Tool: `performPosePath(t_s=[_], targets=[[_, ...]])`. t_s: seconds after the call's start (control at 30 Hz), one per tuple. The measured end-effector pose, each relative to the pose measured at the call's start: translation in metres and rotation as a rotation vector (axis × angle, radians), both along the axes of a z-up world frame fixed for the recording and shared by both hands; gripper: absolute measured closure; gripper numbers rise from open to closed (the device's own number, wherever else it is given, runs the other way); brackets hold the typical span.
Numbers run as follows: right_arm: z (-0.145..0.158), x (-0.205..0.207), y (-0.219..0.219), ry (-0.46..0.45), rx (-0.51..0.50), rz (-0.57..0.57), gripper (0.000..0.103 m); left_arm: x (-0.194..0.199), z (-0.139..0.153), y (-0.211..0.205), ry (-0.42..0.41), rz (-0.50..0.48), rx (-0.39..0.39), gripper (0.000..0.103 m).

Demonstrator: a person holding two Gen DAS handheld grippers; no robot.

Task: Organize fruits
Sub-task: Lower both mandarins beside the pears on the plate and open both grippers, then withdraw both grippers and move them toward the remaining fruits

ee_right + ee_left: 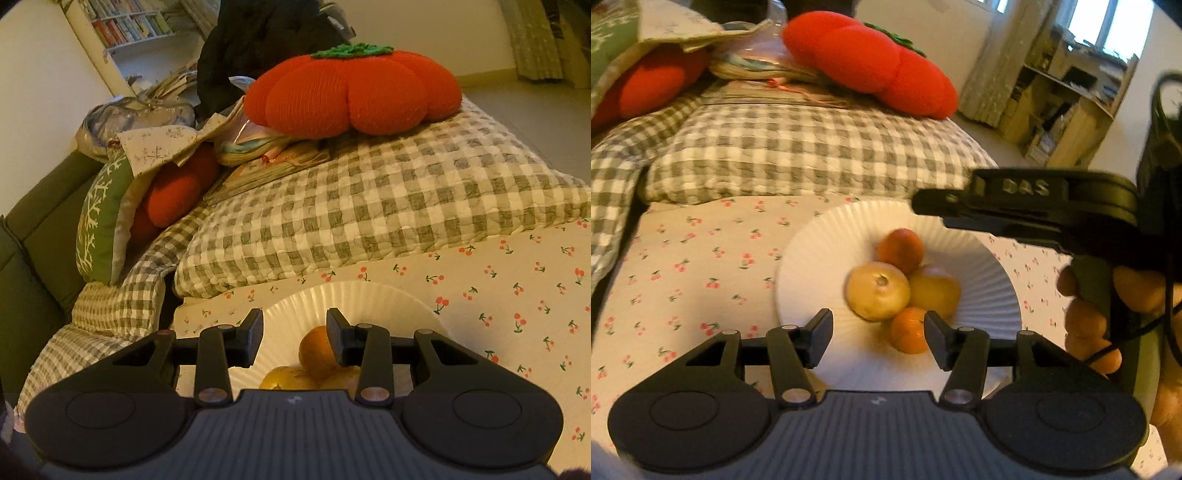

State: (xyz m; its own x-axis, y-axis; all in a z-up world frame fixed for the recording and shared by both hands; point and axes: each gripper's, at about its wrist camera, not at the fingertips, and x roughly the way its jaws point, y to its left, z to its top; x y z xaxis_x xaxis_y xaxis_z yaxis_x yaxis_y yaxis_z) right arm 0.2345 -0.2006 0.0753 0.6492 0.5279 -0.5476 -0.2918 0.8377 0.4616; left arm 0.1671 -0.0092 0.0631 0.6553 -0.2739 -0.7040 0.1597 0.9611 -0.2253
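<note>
Left wrist view: four fruits [901, 284] heaped touching on white fluted plate [812, 258]; right view shows three. Left gripper [878, 334] and right gripper [294, 336] spread, empty. Cherry-print sheet [517, 280], gingham quilt [369, 206], tomato cushion [354, 92], bookshelf [125, 22].

Cherry-print sheet [517, 295] and piles of bedding, pretty cozy mess.
Ahead of the tongs: grey-and-white checked quilt [369, 206], folded, lying on the sheet. Perched on its far edge: big red tomato-shaped cushion [354, 92] with a green knitted top. Off to the left: second red cushion [177, 188] wedged under a floral cloth [162, 147], beside a green leaf-pattern pillow [99, 225]. Way back left: bookshelf [125, 22]. Far right in the left wrist view: cluttered wooden shelf [1067, 99] next to a curtain [1004, 62].
</note>
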Motion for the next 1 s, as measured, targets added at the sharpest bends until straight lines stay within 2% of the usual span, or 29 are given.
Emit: performPosePath(t_s=[0.1, 0.23, 0.5, 0.6, 0.73, 0.83, 1.0], targets=[[0.006, -0.003, 0.003, 0.009, -0.007, -0.026, 0.058, -0.004, 0.007, 0.013, 0.004, 0.043, -0.017, 0.055], [0.013, -0.014, 0.004, 0.01, 0.0, -0.028, 0.056, -0.014, 0.015, 0.026, 0.001, 0.09, -0.033, 0.055], [0.034, -0.047, 0.027, -0.04, -0.093, 0.035, 0.054, -0.04, 0.037, 0.05, -0.024, 0.135, -0.049, 0.055], [0.041, -0.065, 0.033, -0.059, -0.128, 0.057, 0.05, -0.055, 0.044, 0.061, -0.036, 0.149, -0.038, 0.055], [0.045, -0.088, 0.039, -0.058, -0.172, 0.079, 0.048, -0.075, 0.047, 0.072, -0.04, 0.157, -0.023, 0.054], [0.051, -0.1, 0.042, -0.054, -0.163, 0.095, 0.047, -0.087, 0.049, 0.077, -0.034, 0.161, -0.011, 0.054], [0.058, -0.127, 0.053, -0.049, -0.187, 0.118, 0.034, -0.108, 0.054, 0.087, -0.044, 0.184, 0.021, 0.051]])
